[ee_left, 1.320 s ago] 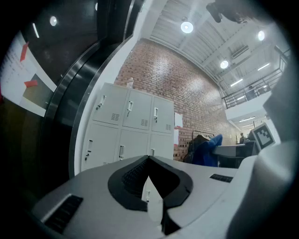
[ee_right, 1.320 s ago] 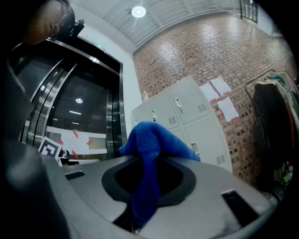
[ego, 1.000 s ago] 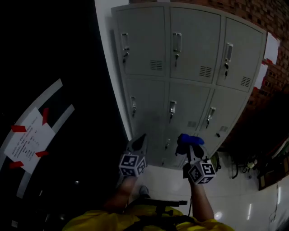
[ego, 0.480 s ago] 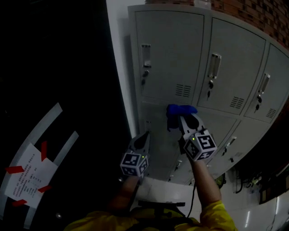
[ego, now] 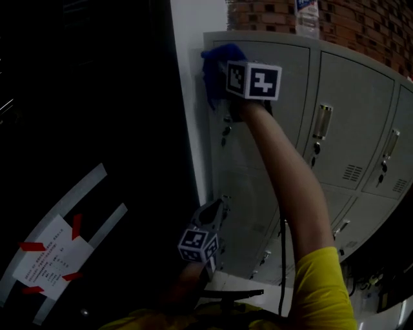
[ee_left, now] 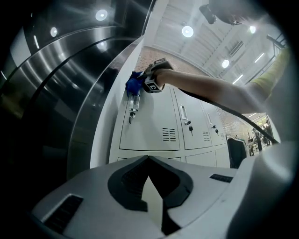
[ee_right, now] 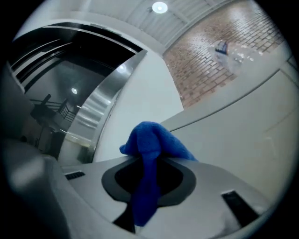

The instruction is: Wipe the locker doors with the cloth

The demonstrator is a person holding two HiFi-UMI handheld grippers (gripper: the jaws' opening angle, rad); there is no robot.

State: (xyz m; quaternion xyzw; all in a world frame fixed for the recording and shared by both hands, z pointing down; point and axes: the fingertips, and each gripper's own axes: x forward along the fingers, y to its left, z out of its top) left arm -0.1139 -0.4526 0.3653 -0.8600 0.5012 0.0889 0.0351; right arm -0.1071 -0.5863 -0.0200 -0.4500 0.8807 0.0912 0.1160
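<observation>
Grey metal lockers (ego: 284, 129) stand in front of me, with handles and keyed locks on the doors. High on the top-left door, at its upper left corner, my right gripper (ego: 222, 71) is shut on a blue cloth (ego: 215, 61). The cloth (ee_right: 152, 154) bunches out of the jaws against the door (ee_right: 243, 130). The left gripper view shows the same cloth (ee_left: 133, 85) just above that door's handle. My left gripper (ego: 219, 205) hangs low by the lockers' left edge, apart from the doors. Its jaws (ee_left: 148, 158) are shut and hold nothing.
A white pillar (ego: 190, 97) borders the lockers on the left, with a dark curved metal wall (ee_left: 56, 93) beyond it. A paper sheet fixed with red tape (ego: 51, 258) lies low at the left. A plastic bottle (ego: 306, 16) stands on the lockers before a brick wall (ego: 361, 26).
My right gripper has risen with the cloth from the lower doors to the top-left door's upper corner. My view has moved closer and leftward. The left gripper stayed low.
</observation>
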